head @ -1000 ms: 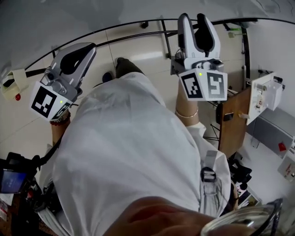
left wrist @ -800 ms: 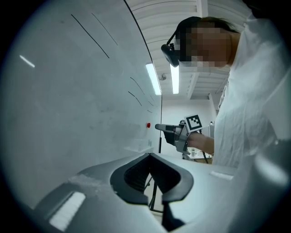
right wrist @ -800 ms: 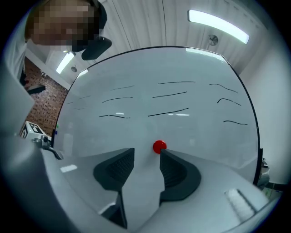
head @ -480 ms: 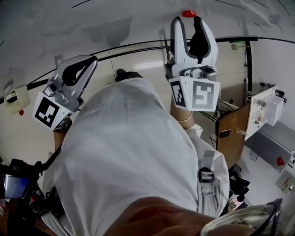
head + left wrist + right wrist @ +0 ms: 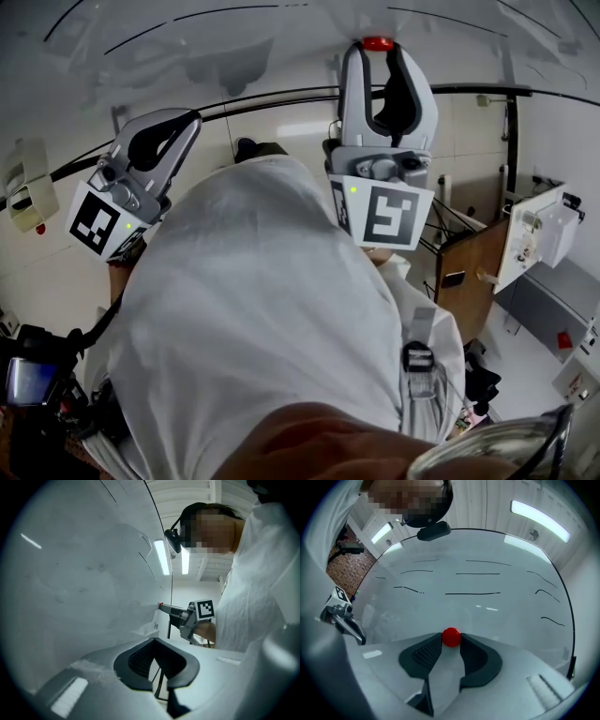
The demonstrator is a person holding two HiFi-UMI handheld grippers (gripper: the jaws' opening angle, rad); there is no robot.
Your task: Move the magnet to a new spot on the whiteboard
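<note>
A small round red magnet [image 5: 451, 637] sticks to the whiteboard [image 5: 487, 550], below several drawn black lines. My right gripper [image 5: 451, 641] is raised to the board, its two pads touching the magnet on either side. From the head view the magnet [image 5: 378, 43] shows red between the right gripper's [image 5: 379, 52] fingertips at the top of the picture. My left gripper [image 5: 186, 118] is held lower and to the left, close to the whiteboard [image 5: 234, 37], its fingertips together and nothing in them. The left gripper view shows its own jaws [image 5: 158, 644] closed and the right gripper [image 5: 187, 616] farther along the whiteboard [image 5: 70, 573].
A white holder [image 5: 23, 187] is fixed at the board's left. A wooden panel [image 5: 473, 258] and a white box [image 5: 544, 230] stand to the right on the tiled floor. My white shirt [image 5: 262, 309] fills the lower head view.
The right gripper has risen to the board and now has the red magnet between its tips. The left gripper has hardly moved.
</note>
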